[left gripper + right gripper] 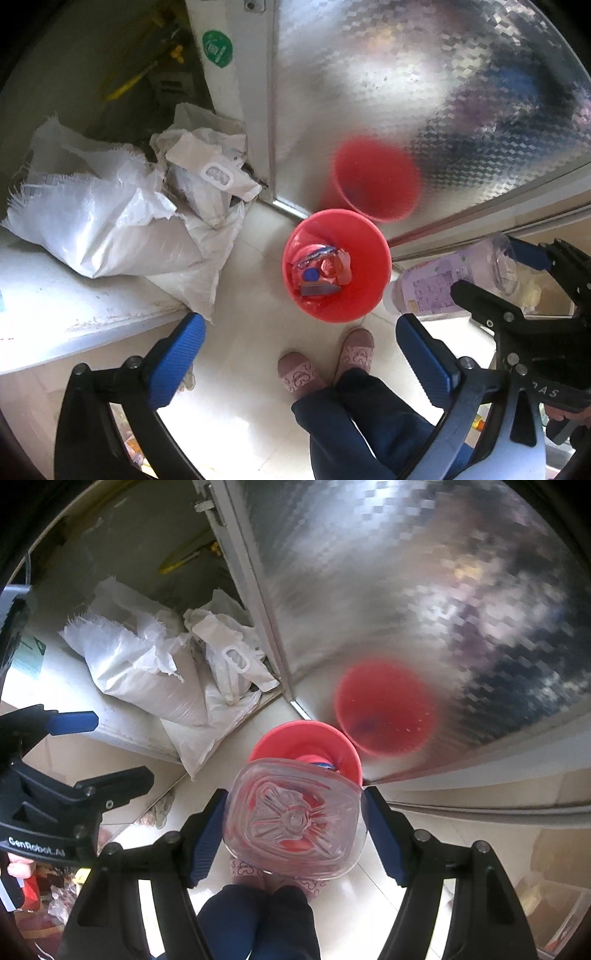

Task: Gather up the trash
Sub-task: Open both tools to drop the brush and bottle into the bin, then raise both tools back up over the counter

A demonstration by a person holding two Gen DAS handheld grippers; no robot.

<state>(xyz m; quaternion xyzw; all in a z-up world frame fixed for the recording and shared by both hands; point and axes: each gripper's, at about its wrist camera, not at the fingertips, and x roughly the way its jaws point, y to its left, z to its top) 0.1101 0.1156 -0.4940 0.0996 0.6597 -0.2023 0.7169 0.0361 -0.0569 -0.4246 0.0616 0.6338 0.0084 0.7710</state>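
— Sacks slumped at the far left: why there?
— Dumped against the door frame, out of reach. The left gripper hangs empty, fingers wide apart, above the floor.
— And the red bin?
— Mid-floor, wrappers already inside. The right gripper clamps a clear plastic bottle, base toward the camera, directly over the bin, probably for dropping.

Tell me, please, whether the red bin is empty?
Not empty: the red bin already holds wrappers and a blue cap at its bottom.
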